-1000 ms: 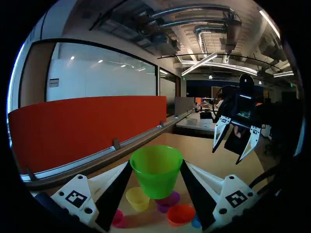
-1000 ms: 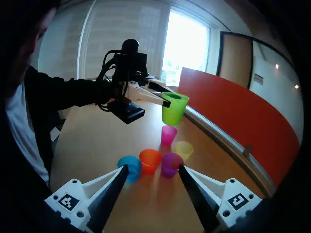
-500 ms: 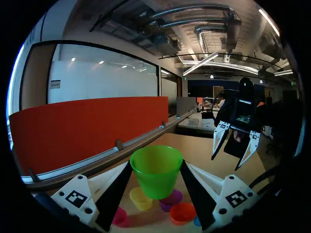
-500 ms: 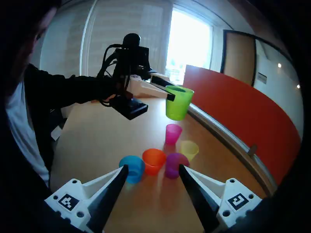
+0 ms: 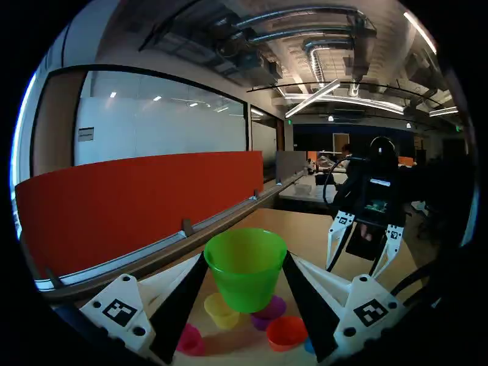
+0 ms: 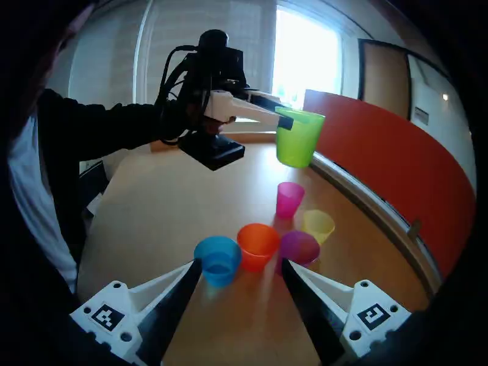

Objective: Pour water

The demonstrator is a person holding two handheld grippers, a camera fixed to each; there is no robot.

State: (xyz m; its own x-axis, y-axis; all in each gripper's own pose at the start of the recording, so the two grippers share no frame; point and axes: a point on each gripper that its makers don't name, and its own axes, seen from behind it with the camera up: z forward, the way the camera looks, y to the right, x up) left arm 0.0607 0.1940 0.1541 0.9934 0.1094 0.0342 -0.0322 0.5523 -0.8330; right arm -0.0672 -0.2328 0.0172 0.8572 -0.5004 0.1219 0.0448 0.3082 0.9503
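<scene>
Wooden table point(image 6: 146, 201) below: a dark-sleeved arm point(image 6: 104, 128) stretches out level, left gripper point(image 5: 245, 261) pinching a green cup point(image 5: 245, 280) aloft; right gripper point(image 6: 240, 265) hangs spread, empty.

Left gripper view rides high, right up against the green cup point(image 5: 245, 268), facing across the counter point(image 5: 305, 229) at the right gripper point(image 5: 352, 272). Right gripper view looks back the opposite way, lower, tilted down. Both catch the small cups point(image 6: 258, 244) and orange divider point(image 5: 140, 201).
</scene>
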